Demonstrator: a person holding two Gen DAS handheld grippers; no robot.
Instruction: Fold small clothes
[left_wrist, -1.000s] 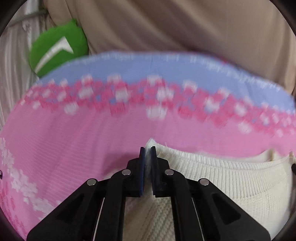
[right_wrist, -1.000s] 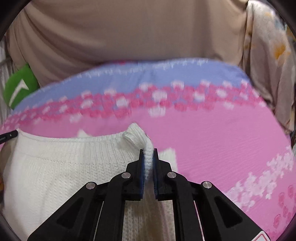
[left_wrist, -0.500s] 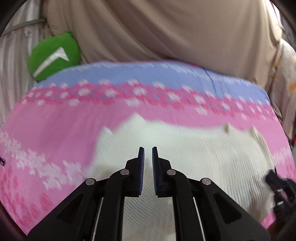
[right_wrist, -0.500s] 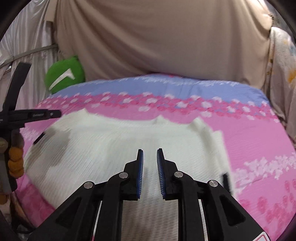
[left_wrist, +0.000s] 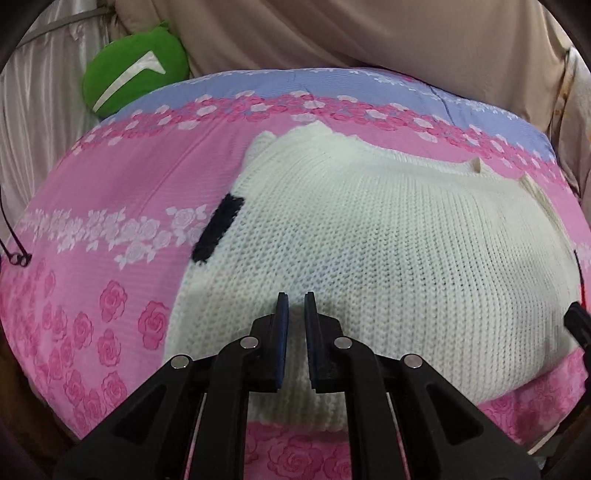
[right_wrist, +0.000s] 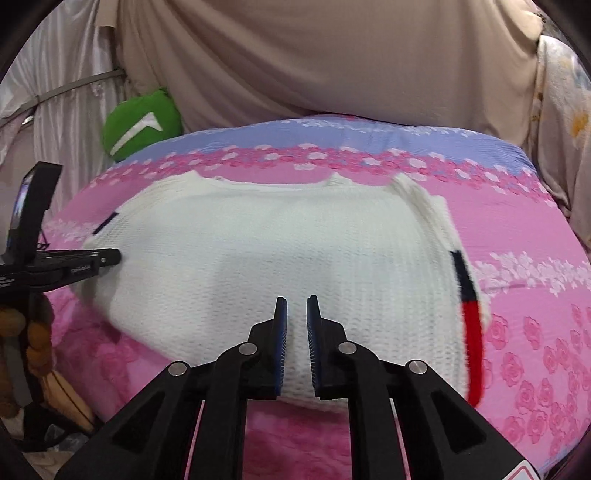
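Observation:
A cream knitted sweater lies spread flat on the pink flowered bed cover; it also shows in the right wrist view. It has a dark stripe at its left edge, and a dark and red stripe at its right edge. My left gripper hovers over the sweater's near left part, jaws slightly apart and empty. My right gripper hovers over the near middle, jaws slightly apart and empty. The left gripper's body shows at the left of the right wrist view.
A green plush cushion sits at the bed's far left corner. A beige sheet hangs behind the bed. A flowered cloth hangs at the right. The blue band of the cover runs along the far edge.
Both grippers let go of the sweater's edge and opened slightly, then pulled back toward the near side. The sweater now lies spread on the bed.

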